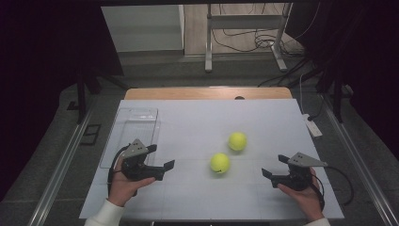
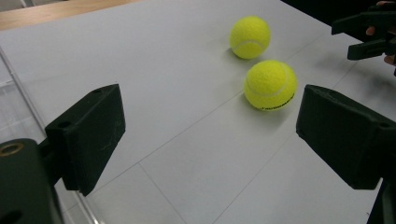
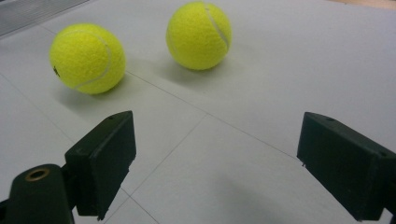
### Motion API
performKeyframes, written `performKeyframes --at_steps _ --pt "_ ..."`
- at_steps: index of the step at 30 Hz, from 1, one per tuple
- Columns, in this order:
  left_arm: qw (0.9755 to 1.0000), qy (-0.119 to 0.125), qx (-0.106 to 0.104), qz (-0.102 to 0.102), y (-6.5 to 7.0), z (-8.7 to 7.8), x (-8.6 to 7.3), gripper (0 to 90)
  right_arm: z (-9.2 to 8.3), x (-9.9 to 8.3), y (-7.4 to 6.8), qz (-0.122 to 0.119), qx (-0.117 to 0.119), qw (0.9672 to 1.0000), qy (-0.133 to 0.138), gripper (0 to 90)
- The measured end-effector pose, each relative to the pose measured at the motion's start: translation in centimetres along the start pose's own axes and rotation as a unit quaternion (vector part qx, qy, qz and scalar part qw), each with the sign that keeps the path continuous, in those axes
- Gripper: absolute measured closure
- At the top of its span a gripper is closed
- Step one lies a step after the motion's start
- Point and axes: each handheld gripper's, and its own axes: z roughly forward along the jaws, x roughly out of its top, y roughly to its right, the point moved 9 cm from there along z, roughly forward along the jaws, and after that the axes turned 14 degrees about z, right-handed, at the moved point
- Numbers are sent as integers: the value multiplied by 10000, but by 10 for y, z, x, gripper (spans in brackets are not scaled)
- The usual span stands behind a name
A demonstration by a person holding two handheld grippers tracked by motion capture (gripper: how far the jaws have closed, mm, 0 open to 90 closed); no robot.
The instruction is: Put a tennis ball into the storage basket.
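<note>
Left gripper (image 1: 161, 157) spread, empty; nearer fuzzy yellow tennis ball (image 1: 219, 163) sits just right. Centre jaws before squeezing.

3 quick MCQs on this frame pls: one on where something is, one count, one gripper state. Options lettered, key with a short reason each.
1. Where does the clear tray lie on the table?
A. at the person's left side
B. at the right edge
C. between the two balls

2. How many tennis balls are on the table?
A. one
B. two
C. four

3. What is the state of the left gripper?
A. shut on a ball
B. shut on the tray
C. open, nothing between its jaws

Key:
1 A: the high view shows the tray just beyond the left gripper.
2 B: a near ball and a far ball, both yellow-green.
3 C: in the left gripper view the jaws stand wide apart over bare table, with the balls ahead of them.
</note>
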Motion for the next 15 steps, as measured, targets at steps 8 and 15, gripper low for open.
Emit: performKeyframes --at_steps 8,15 --pt "9999 -50 -123 55 4 9 6 90 1 -1 0 -22 -12 10000 -25 123" --pt "9997 -91 -243 50 8 18 10 90 1 -1 0 -23 -27 10000 -23 123"
